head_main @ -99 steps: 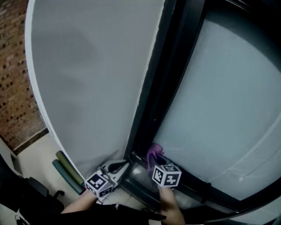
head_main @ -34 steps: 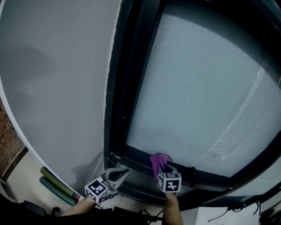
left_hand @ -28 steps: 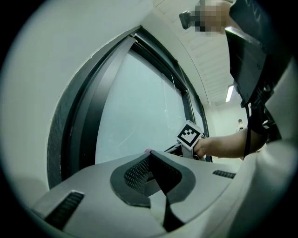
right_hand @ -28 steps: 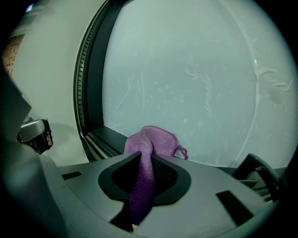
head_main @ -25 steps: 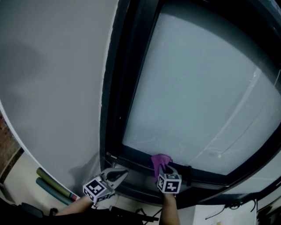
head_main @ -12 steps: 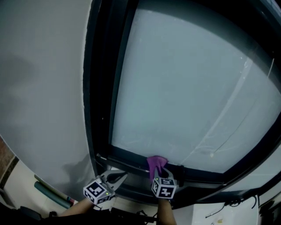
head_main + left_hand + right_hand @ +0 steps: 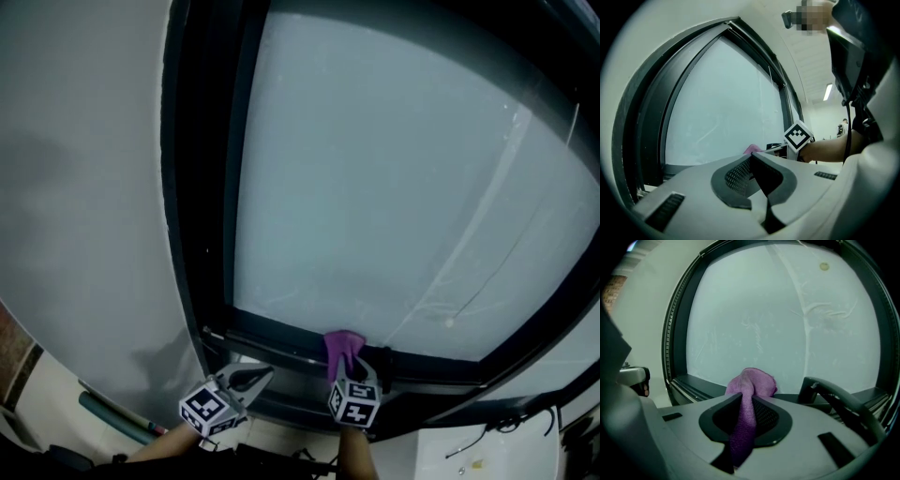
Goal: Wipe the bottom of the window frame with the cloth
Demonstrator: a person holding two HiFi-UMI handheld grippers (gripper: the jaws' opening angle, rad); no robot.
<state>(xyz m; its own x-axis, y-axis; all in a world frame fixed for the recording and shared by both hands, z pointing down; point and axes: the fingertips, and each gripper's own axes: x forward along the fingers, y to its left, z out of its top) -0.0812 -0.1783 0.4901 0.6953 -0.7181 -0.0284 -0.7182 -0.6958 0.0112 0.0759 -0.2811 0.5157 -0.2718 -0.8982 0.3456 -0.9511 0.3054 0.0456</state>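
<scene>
Right gripper view alone shows jaws clamping the cloth [image 7: 751,384].

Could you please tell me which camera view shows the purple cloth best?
The right gripper view: the purple cloth sits large and centred, pinched between the jaws. The head view shows a small tuft; the left gripper view only a pink sliver.

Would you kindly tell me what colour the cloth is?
The cloth is purple, and it shows best in the right gripper view.
</scene>
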